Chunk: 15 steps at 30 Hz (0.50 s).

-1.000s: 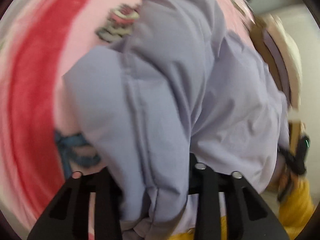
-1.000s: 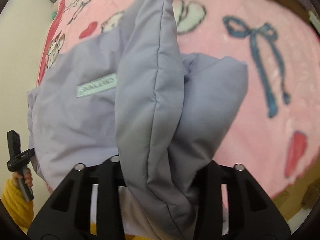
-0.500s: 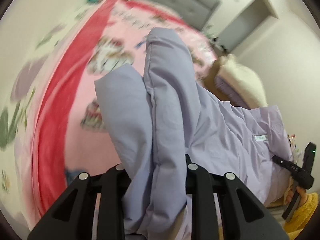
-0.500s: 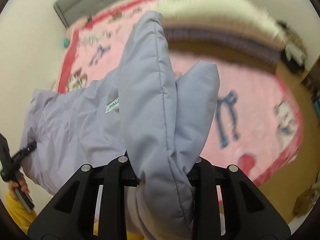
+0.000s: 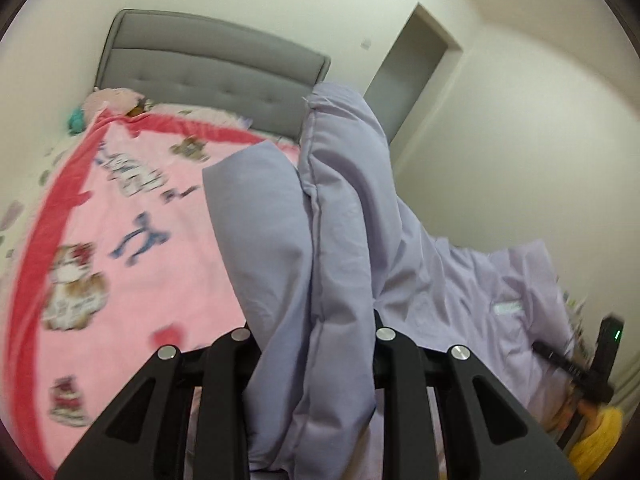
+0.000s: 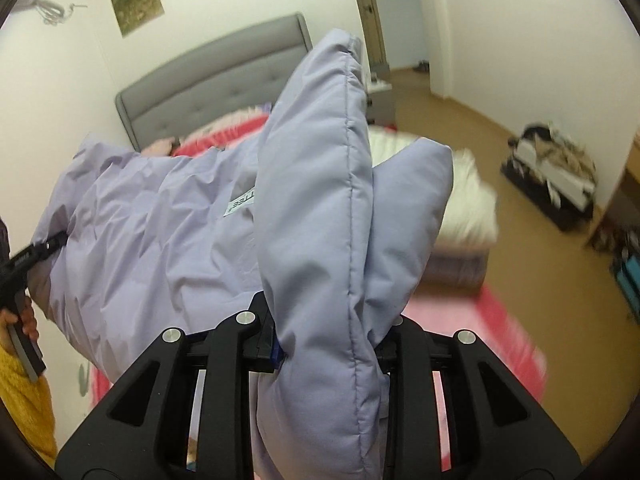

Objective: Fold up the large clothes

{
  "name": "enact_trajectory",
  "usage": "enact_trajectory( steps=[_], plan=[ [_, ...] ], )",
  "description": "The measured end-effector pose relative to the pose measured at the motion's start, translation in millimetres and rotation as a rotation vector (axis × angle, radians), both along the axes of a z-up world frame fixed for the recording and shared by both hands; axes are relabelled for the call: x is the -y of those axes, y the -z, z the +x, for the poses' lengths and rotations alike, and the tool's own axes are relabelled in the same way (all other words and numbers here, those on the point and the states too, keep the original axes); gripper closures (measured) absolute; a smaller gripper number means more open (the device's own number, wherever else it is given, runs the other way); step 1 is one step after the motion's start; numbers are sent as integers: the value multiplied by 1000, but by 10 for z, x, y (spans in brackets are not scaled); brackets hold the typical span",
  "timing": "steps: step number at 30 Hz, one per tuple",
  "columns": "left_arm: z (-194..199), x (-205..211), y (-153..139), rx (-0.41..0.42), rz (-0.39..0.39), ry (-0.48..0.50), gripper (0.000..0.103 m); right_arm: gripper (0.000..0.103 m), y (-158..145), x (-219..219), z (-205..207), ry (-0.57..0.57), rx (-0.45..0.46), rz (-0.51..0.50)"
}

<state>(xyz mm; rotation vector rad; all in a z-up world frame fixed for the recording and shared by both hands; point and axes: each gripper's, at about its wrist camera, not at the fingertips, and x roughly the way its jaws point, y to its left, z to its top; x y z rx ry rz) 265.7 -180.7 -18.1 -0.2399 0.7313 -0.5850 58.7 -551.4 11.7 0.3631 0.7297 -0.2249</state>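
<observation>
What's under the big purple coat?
Under the purple coat, held up by both grippers, lies the bed's pink blanket with bows and cartoon animals. Its printed left side shows; the part directly beneath the coat is covered, so anything lying there is hidden.

My fingers (image 5: 224, 392) are matte black, ribbed with triangular cut-outs, silver screw heads on top (four each side); my sleeve (image 6: 24, 408) is mustard-yellow knit.
</observation>
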Motion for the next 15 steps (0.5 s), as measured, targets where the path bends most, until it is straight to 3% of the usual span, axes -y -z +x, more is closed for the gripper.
enact_trajectory(
  steps=[5, 8, 11, 15],
  plan=[
    [426, 1026, -294, 22, -36, 21, 78, 78, -329, 988, 361, -12, 60, -69],
    [729, 1523, -395, 56, -18, 43, 78, 78, -471, 1536, 599, -1, 91, -93],
    [1038, 1911, -385, 58, -15, 59, 78, 78, -434, 1869, 785, 27, 101, -78],
    [1469, 2316, -164, 36, -3, 68, 78, 78, -264, 2259, 1096, 81, 87, -48]
  ],
)
